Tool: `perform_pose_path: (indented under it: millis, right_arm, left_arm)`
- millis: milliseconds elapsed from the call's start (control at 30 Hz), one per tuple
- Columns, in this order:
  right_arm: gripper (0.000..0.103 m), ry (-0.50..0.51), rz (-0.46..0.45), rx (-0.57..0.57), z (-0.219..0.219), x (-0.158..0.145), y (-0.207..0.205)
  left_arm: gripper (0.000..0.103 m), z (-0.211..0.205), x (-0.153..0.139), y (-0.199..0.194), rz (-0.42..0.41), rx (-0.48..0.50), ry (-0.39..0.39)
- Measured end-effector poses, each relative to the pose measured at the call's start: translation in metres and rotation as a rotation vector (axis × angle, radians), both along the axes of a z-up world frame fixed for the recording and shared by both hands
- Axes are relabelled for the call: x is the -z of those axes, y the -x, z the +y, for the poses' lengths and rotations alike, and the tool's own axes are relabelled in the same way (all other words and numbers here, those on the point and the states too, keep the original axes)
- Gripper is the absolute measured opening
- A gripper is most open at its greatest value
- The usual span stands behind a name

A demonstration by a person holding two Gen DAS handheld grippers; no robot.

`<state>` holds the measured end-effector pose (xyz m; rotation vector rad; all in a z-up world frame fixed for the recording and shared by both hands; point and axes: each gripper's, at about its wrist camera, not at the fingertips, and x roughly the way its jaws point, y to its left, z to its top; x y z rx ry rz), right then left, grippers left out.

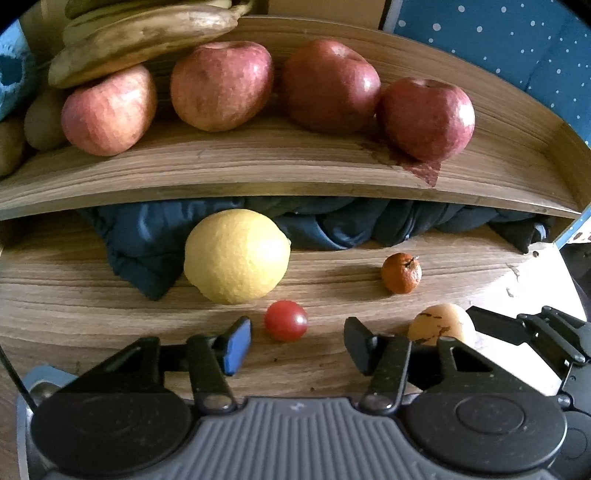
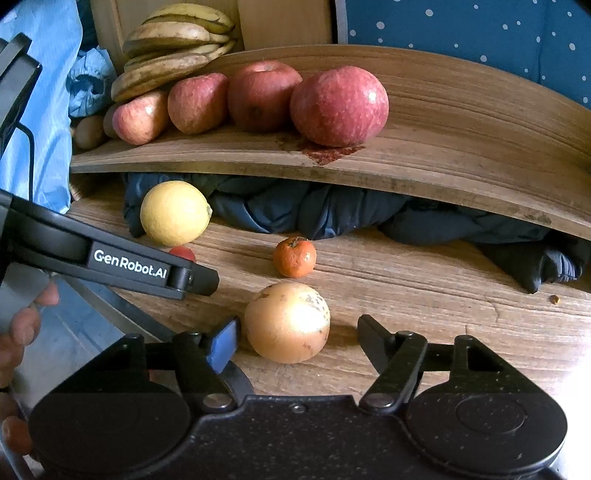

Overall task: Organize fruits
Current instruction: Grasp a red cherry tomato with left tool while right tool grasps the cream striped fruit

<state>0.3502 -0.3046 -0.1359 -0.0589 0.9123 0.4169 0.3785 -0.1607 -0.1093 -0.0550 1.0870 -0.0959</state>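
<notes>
The left gripper stands apart around a small tomato, pads clear of it. The right gripper is likewise apart around a pale round fruit, not touching. Both fruits lie near on the lower wooden board. Farther back sit a lemon at left and a mandarin at right. Apples and bananas rest on the far shelf.

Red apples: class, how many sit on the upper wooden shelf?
4, in a row along the upper shelf: one under the bananas, then a second, a third, and the rightmost. Others may hide behind the bananas.
</notes>
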Motion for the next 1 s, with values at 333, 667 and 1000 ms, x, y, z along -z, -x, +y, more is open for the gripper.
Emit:
perform_pose_path:
  millis: [333,667,1000]
  right_arm:
    - [0.062,0.024,-0.014,-0.010,0.006,0.000,-0.002]
    - [0.057,0.042,-0.020,-0.002,0.011,0.001,-0.001]
    - [0.051,0.044,-0.018,0.009,0.013,-0.001,0.002]
  left_arm:
    - [0.052,0.006,-0.001,-0.002,-0.010,-0.012,0.026]
    - [0.037,0.013,-0.003,0.001,-0.018,0.000,0.058]
    - [0.026,0.021,-0.004,0.009,-0.025,0.004,0.102]
